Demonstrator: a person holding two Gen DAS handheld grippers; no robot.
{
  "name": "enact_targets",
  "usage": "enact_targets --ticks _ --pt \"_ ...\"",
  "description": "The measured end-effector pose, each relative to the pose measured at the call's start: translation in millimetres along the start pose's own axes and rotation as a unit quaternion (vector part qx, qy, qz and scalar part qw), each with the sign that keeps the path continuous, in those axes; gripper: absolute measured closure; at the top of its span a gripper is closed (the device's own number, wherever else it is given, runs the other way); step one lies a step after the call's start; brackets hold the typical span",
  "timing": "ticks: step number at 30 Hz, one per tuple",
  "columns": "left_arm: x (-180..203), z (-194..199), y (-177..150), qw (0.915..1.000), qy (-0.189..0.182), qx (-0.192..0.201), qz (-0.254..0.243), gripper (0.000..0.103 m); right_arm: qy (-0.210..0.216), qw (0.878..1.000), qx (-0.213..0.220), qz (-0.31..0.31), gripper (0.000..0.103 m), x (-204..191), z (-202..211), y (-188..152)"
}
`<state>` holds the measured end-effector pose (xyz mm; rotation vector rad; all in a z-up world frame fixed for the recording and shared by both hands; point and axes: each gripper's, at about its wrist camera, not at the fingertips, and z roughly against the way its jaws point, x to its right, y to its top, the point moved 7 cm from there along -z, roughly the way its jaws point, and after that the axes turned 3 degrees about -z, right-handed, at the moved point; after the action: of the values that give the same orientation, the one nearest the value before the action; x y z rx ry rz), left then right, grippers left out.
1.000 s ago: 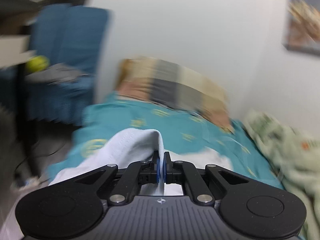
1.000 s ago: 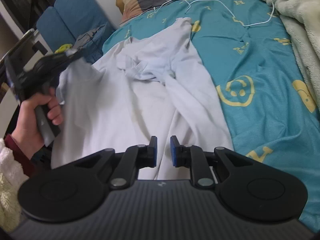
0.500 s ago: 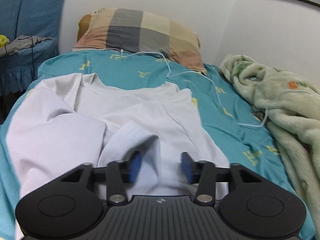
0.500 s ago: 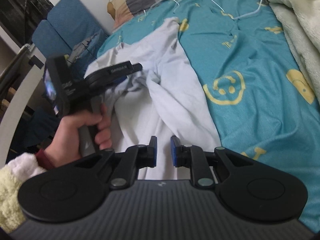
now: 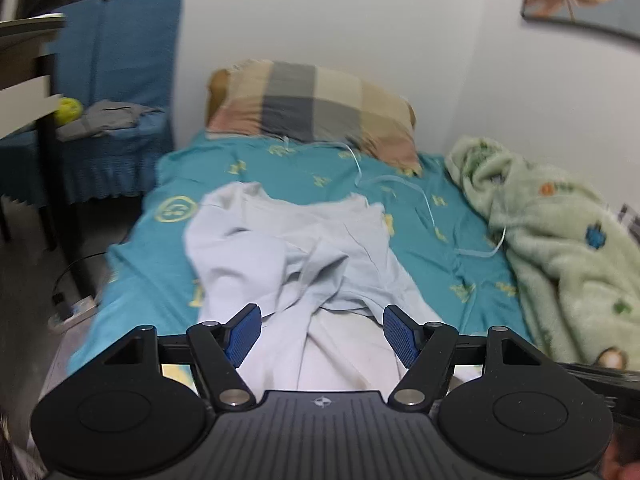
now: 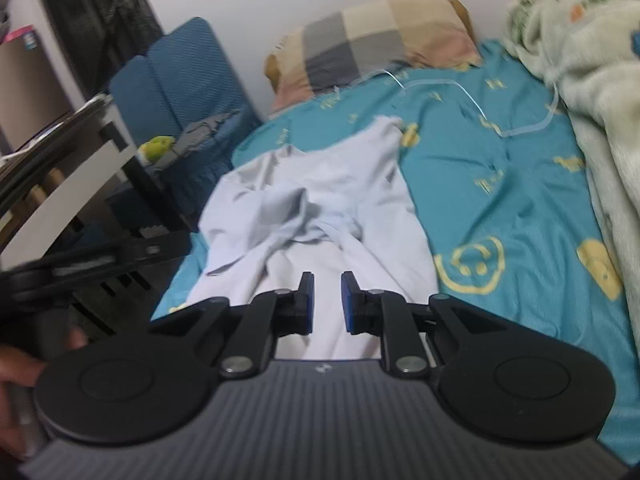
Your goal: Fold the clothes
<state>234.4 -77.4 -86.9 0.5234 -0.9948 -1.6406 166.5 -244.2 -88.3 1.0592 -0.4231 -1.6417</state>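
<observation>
A pale white shirt [image 5: 312,264] lies crumpled on the teal bed sheet [image 5: 280,164], with a fold bunched across its middle. It also shows in the right wrist view [image 6: 320,200]. My left gripper [image 5: 322,334] is wide open and empty, raised above the shirt's near part. My right gripper [image 6: 326,304] hangs above the shirt's near hem with its jaws a little apart and nothing between them. The left gripper's body is a dark blur at the left edge of the right wrist view [image 6: 80,264].
A checked pillow [image 5: 312,108] lies at the head of the bed. A green fleece blanket [image 5: 560,248] is piled along the right side. A white cable [image 5: 420,200] runs over the sheet. A blue chair [image 5: 108,100] with grey cloth stands left, beside a dark shelf frame [image 6: 80,168].
My left gripper let go of the shirt fold, opened wide and pulled back from it. The right gripper drew back and tilted up, jaws unchanged.
</observation>
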Motion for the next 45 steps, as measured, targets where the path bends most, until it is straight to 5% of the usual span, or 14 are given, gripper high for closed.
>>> enact_targets --ticks 9,19,26,29,31,33,34,40,45 --pt "-30 39 -8 0.9994 -0.018 0.006 0.028 0.029 0.061 0.994 0.024 0.092 0.085 -61 -4 9" --pt "-99 38 -9 0.9963 -0.027 0.010 0.080 0.029 0.084 0.981 -0.024 0.171 0.083 -109 -129 4" --pt "-132 19 -20 0.9924 -0.032 -0.007 0.118 0.029 0.081 0.964 -0.063 0.246 0.057 -140 -205 -20" --pt "-133 15 -24 0.9916 -0.039 -0.014 0.123 0.029 0.062 0.958 -0.078 0.268 0.056 -146 -227 -27" --pt "-133 16 -23 0.9912 -0.040 -0.011 0.126 0.029 0.046 0.962 -0.073 0.259 0.059 -144 -231 -24" --pt "-133 18 -23 0.9905 -0.041 -0.006 0.131 0.029 0.034 0.968 -0.065 0.241 0.093 -139 -231 -16" --pt "-133 20 -22 0.9901 -0.042 -0.004 0.134 0.029 0.033 0.972 -0.064 0.225 0.097 -136 -230 -8" --pt "-121 24 -20 0.9902 -0.054 0.005 0.129 0.029 0.038 0.987 -0.015 0.153 0.099 -116 -219 63" --pt "-105 17 -24 0.9926 -0.063 -0.001 0.104 0.029 -0.003 0.995 0.035 0.092 0.099 -70 -233 133"
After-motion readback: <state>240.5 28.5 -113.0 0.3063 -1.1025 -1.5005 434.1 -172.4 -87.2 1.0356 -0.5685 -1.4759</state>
